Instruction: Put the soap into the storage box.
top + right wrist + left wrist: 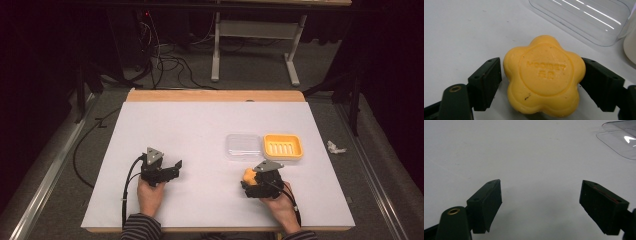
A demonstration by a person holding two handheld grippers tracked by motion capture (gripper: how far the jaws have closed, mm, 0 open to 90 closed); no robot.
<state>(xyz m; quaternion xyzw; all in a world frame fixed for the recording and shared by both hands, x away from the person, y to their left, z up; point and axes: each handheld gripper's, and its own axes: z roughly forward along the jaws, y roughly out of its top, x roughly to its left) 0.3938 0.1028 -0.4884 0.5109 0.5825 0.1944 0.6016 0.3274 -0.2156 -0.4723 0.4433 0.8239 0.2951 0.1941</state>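
Right gripper view: right tongs (541, 77) clamp flower-shaped soap (544, 77), stamped face up; left tongs (541, 205) open.

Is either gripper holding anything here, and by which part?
The right gripper has its fingers against opposite side lobes of the yellow flower-shaped soap, which lies flat on the table. The left gripper is open and holds nothing.

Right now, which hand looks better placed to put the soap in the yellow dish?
Probably right. The right gripper has its jaws around the soap, near the dish; the left gripper is open, with nothing between its jaws, farther off.
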